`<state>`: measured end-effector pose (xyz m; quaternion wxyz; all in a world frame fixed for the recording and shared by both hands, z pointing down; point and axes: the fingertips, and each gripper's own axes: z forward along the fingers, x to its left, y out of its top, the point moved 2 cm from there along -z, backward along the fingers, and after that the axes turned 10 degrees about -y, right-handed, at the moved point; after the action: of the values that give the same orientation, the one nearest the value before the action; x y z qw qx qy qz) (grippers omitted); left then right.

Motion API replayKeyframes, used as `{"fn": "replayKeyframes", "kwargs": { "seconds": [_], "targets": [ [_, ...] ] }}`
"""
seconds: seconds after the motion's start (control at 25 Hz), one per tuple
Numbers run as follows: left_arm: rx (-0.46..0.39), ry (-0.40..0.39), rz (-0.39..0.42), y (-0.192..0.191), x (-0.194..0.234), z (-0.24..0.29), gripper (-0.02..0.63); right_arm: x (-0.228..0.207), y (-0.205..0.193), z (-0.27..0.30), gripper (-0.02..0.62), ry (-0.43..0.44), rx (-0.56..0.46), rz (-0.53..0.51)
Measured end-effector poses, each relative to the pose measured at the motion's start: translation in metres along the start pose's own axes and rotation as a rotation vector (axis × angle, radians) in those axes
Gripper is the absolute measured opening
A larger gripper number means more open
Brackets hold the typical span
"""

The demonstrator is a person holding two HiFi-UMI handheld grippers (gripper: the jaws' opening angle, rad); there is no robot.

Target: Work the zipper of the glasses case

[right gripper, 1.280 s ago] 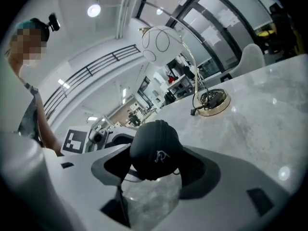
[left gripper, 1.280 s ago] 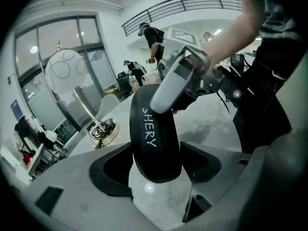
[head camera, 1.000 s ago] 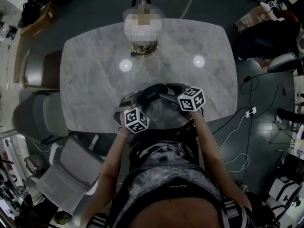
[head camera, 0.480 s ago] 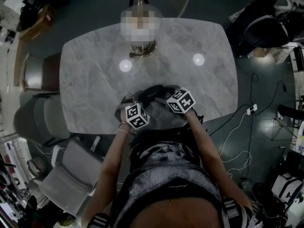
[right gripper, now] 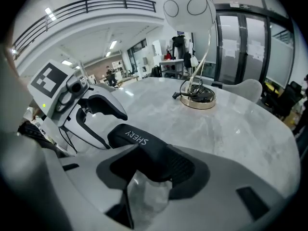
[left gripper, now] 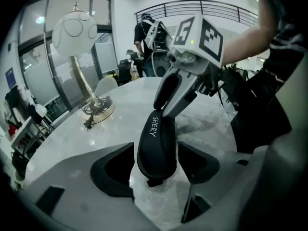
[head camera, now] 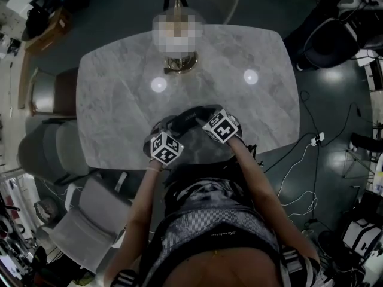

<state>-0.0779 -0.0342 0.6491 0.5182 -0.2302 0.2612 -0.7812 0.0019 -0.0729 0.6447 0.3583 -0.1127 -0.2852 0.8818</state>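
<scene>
One thing changes: the right claw (right gripper: pixel 149 173) has just been closing and now pinches one end of the glasses case (left gripper: pixel 156 143) on the table (head camera: pixel 119 88). The left claw (left gripper: pixel 155 165) stands wide around the other end. Zipper work looks ready to start.

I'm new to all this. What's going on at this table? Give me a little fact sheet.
Setting: marble table, lamp at its far side
Object: black glasses case marked SHERY, near the front edge
Left hand-held gripper: jaws apart, one end of the case between them
Right hand-held gripper: jaws have just been closing, now pressing the other end
Zipper: state cannot be told
</scene>
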Motion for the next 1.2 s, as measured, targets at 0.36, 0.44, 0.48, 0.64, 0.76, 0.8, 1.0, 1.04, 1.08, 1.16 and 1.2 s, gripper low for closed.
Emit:
{"fn": "replayKeyframes", "kwargs": {
  "seconds": [0.36, 0.44, 0.48, 0.64, 0.76, 0.8, 1.0, 1.04, 1.08, 1.16, 1.2],
  "targets": [
    [-0.264, 0.057, -0.225, 0.039, 0.008, -0.030, 0.125, -0.002, 0.002, -0.018, 0.151, 0.049, -0.013, -0.096],
    [-0.287, 0.061, -0.221, 0.048, 0.006, -0.036, 0.069, -0.003, 0.008, -0.030, 0.130, 0.050, -0.041, -0.088],
    [-0.303, 0.058, -0.227, 0.052, 0.005, -0.037, 0.047, -0.003, 0.010, -0.035, 0.121, 0.049, -0.057, -0.082],
    [-0.393, 0.062, -0.277, 0.070, 0.005, -0.046, 0.008, -0.001, 0.022, -0.052, 0.095, 0.052, -0.118, -0.078],
    [-0.466, 0.080, -0.307, 0.088, 0.005, -0.061, 0.006, 0.004, 0.037, -0.067, 0.083, 0.067, -0.174, -0.058],
    [-0.498, 0.086, -0.320, 0.095, 0.006, -0.067, 0.006, 0.004, 0.043, -0.073, 0.081, 0.068, -0.198, -0.051],
    [-0.618, 0.134, -0.343, 0.127, 0.010, -0.101, 0.006, 0.001, 0.080, -0.108, 0.077, 0.045, -0.340, -0.036],
    [-0.633, 0.139, -0.341, 0.133, 0.011, -0.107, 0.006, 0.000, 0.088, -0.116, 0.077, 0.041, -0.370, -0.030],
    [-0.646, 0.143, -0.339, 0.139, 0.011, -0.112, 0.006, -0.001, 0.095, -0.123, 0.077, 0.035, -0.399, -0.024],
    [-0.670, 0.151, -0.333, 0.149, 0.013, -0.122, 0.006, -0.003, 0.108, -0.138, 0.076, 0.021, -0.451, -0.011],
    [-0.681, 0.155, -0.331, 0.154, 0.014, -0.127, 0.006, -0.004, 0.114, -0.145, 0.076, 0.014, -0.476, -0.005]
  ]
}}
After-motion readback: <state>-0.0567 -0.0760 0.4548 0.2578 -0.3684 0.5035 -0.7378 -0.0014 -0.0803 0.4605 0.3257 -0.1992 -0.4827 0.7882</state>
